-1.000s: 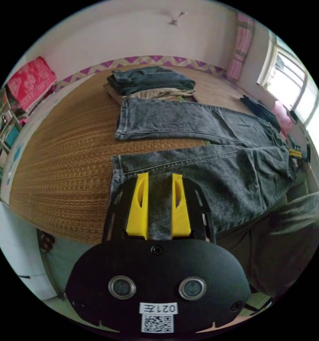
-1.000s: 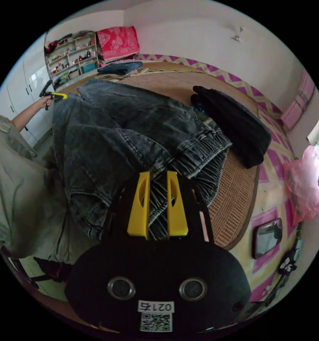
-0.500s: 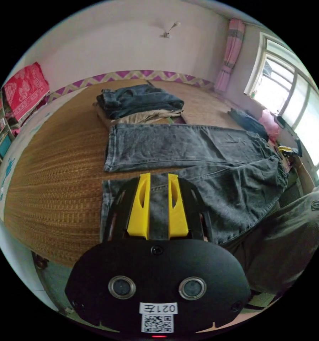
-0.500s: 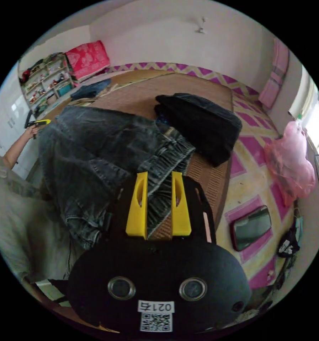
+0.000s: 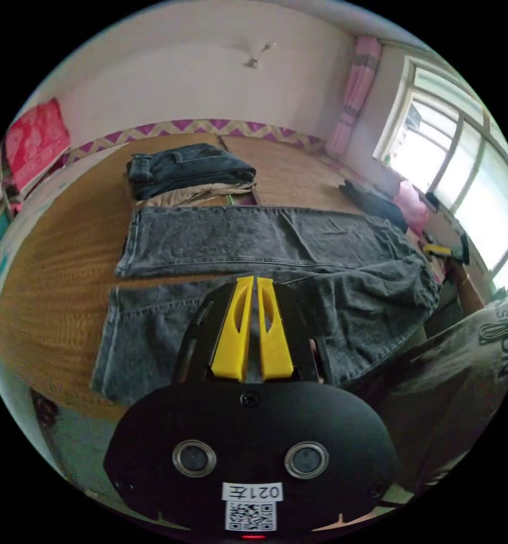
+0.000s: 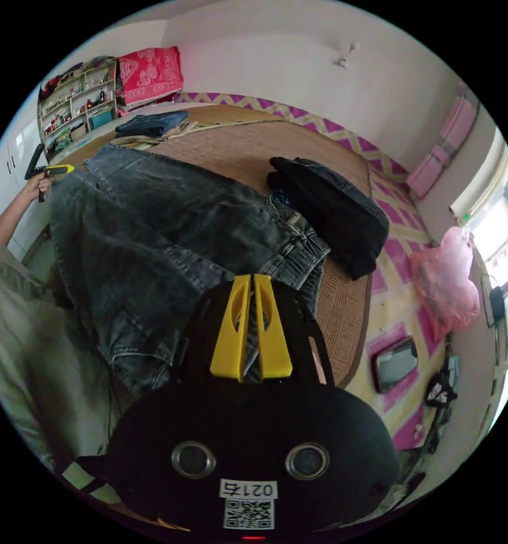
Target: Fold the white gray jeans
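Gray jeans spread flat on woven mat; left gripper pinching near leg, right gripper clamped on waistband; folded clothes stacked beyond.

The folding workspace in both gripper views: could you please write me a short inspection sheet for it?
Surface: woven straw mat, brown, flat.
Job's things: washed grey denim jeans, spread out, legs side by side, waistband bunched near the right gripper.
Clutter: stack of folded dark and beige clothes; black folded garment; pink plastic bag; dark-screened tablet.
Grippers: left gripper closed on the near leg's fabric; right gripper closed on the waistband.
Cables: dark cords near the tablet.
Surroundings: window, pink curtain, cluttered shelves, a person's grey clothing.
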The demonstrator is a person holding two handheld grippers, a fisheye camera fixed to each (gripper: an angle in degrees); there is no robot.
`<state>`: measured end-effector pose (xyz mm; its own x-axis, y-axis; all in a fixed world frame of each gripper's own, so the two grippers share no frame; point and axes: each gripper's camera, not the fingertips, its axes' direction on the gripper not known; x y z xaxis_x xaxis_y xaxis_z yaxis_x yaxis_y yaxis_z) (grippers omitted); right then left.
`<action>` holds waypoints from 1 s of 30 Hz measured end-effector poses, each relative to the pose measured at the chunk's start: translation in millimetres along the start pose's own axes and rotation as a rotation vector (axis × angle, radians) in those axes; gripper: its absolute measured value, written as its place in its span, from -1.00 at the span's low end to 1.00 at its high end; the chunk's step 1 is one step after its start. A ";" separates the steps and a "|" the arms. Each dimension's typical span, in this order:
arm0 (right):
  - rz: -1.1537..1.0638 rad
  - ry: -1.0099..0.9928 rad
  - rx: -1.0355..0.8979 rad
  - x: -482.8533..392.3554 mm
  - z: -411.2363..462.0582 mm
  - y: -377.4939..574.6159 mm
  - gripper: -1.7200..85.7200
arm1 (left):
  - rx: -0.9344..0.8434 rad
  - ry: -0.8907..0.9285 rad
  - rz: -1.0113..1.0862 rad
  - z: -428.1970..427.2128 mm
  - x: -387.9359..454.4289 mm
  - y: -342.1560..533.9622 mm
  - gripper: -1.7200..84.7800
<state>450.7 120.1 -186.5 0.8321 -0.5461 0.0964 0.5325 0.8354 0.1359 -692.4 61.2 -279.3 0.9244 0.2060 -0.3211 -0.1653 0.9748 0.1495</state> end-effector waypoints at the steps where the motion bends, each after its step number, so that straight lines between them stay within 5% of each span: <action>1: 0.031 0.013 -0.001 -6.0 -7.1 16.9 -0.97 | 0.006 -0.002 -0.041 -9.1 -4.1 13.5 -0.97; 8: 0.369 0.032 -0.020 -13.8 -25.6 106.5 -0.82 | 0.099 -0.153 -0.394 -63.0 -23.6 90.6 -0.88; 15: 0.650 0.036 0.002 -13.7 -20.7 172.7 -0.76 | 0.167 0.008 -0.747 -67.6 -73.2 150.3 -0.63; 30: 1.058 -0.259 0.081 22.5 -9.1 276.0 -0.75 | 0.214 0.009 -0.819 -75.7 -120.5 162.1 -0.70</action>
<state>617.8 339.0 -155.8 0.7998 0.4419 0.4061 -0.4530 0.8884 -0.0745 -856.6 200.8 -287.2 0.7207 -0.5570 -0.4127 0.6251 0.7796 0.0396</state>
